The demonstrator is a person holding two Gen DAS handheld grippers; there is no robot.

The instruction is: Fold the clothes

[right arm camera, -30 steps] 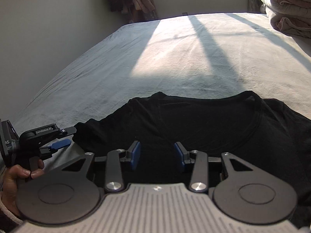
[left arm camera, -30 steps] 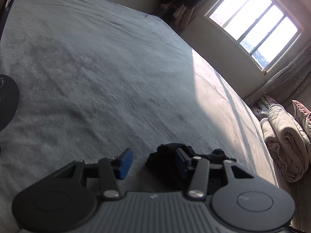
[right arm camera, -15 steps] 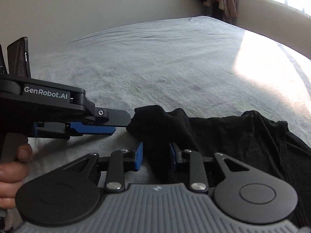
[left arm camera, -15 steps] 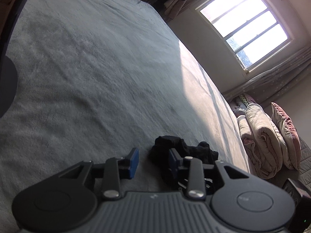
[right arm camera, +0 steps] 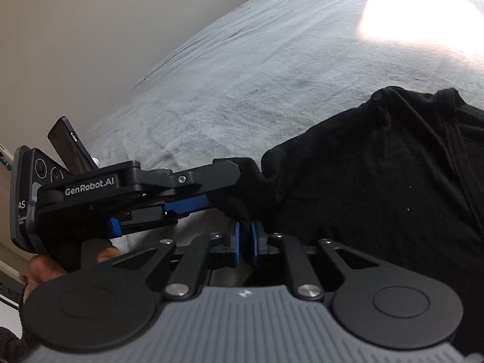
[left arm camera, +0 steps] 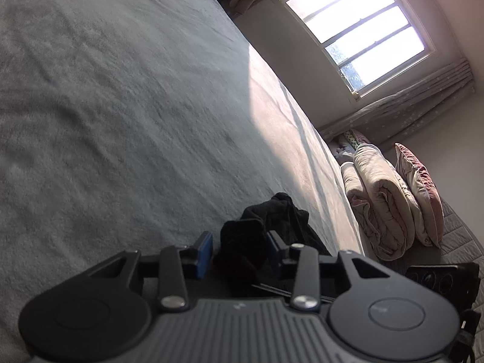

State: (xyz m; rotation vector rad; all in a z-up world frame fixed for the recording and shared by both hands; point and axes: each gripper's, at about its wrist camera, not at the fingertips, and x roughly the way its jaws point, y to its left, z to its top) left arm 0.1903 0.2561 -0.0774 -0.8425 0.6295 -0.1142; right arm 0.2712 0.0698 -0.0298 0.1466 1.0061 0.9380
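Left wrist view: the left gripper (left arm camera: pixel 239 255) fills the bottom of the frame, its blue pads apart with a bunched fold of the black shirt (left arm camera: pixel 272 220) sitting between them; whether the pads actually press the cloth cannot be told from here. The shirt lies low and right of centre on the grey bed (left arm camera: pixel 121 106). At the right edge a rolled quilt (left arm camera: pixel 381 199) and a pillow (left arm camera: pixel 420 193) lean together, below the bright window (left arm camera: pixel 360 27) in the upper right.

Right wrist view: the right gripper (right arm camera: pixel 245 242) sits at bottom centre, its pads drawn nearly together and pinching a corner of the shirt (right arm camera: pixel 378 181), which spreads across the right half of the frame on the bed (right arm camera: pixel 272 60). The left gripper (right arm camera: pixel 224 187) reaches in level from the left, its tip at the same shirt corner, just above the right gripper. A hand (right arm camera: pixel 45 269) grips its handle at the lower left.
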